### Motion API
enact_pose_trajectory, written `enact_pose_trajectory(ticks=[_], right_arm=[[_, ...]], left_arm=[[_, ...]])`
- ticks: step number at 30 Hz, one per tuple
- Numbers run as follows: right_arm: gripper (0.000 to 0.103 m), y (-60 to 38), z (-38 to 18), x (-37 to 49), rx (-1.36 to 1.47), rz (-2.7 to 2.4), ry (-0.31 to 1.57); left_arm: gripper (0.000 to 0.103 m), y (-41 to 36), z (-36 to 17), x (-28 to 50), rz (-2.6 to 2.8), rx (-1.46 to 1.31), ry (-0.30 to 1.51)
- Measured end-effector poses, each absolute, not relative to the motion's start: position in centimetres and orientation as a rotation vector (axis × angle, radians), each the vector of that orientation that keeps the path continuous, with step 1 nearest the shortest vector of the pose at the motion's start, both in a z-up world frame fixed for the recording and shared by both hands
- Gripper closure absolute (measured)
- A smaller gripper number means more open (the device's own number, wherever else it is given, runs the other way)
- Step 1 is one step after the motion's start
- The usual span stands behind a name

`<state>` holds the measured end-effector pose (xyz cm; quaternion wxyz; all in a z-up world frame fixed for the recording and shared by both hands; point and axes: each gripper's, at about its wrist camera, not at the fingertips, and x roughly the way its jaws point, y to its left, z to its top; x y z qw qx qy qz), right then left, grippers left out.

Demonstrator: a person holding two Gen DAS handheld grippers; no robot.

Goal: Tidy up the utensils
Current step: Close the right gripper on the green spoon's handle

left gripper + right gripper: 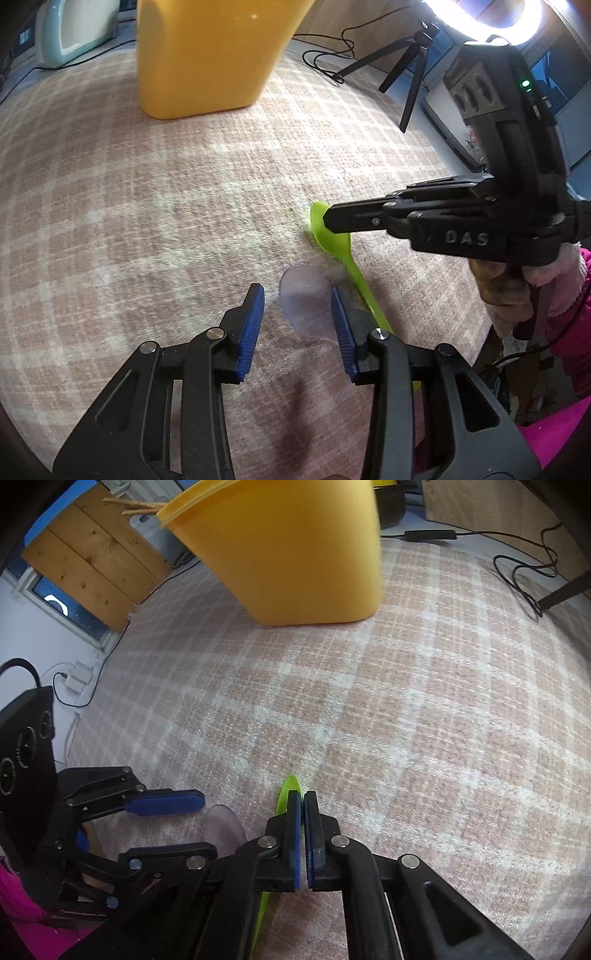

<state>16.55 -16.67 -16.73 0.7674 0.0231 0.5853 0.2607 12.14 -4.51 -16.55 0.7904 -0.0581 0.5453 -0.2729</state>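
Observation:
A lime green plastic spoon [334, 240] lies on the pink plaid cloth [147, 206], its handle running toward the lower right. My right gripper [327, 220] comes in from the right and is shut on the spoon's bowl. In the right wrist view its blue pads [295, 830] press together with the green spoon [289, 790] caught between them. My left gripper [297, 325] is open. The bowl of a translucent purple spoon [304, 302] lies between its pads, close to the right one. A tall yellow container [207, 55] stands at the back.
Wooden sticks [136, 506] poke out of the yellow container [288, 554]. A black tripod [413, 74] and looped cables [332, 55] sit at the cloth's far right edge. A pale blue appliance [74, 29] is at the far left. A pink sleeve [569, 332] is on the right.

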Motion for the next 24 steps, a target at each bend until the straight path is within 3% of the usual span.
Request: enact_pose_trajectory(ticks=[2,4,13,24], right_arm=[[0.103,-17.4,-16.5,16.4,0.057,0.562,1.265],[0.103,-17.8,-16.4,16.5,0.064,0.553,1.259],[0.103,-20.8,-15.3,16.0,0.090,0.524,1.223],[0.103,-21.8,-10.8,14.7,0.074,0.481,1.069]], left_arm=[[0.077,-4.9,-16.8,12.2,-0.593,-0.118,1.165],[0.096,-5.3,-17.1,12.3,-0.585,-0.098,1.161],[0.100,-5.2,-15.7,12.7,-0.583,-0.099,1.122],[0.103,-1.8,-9.9,12.7,-0.518,-0.119,0.971]])
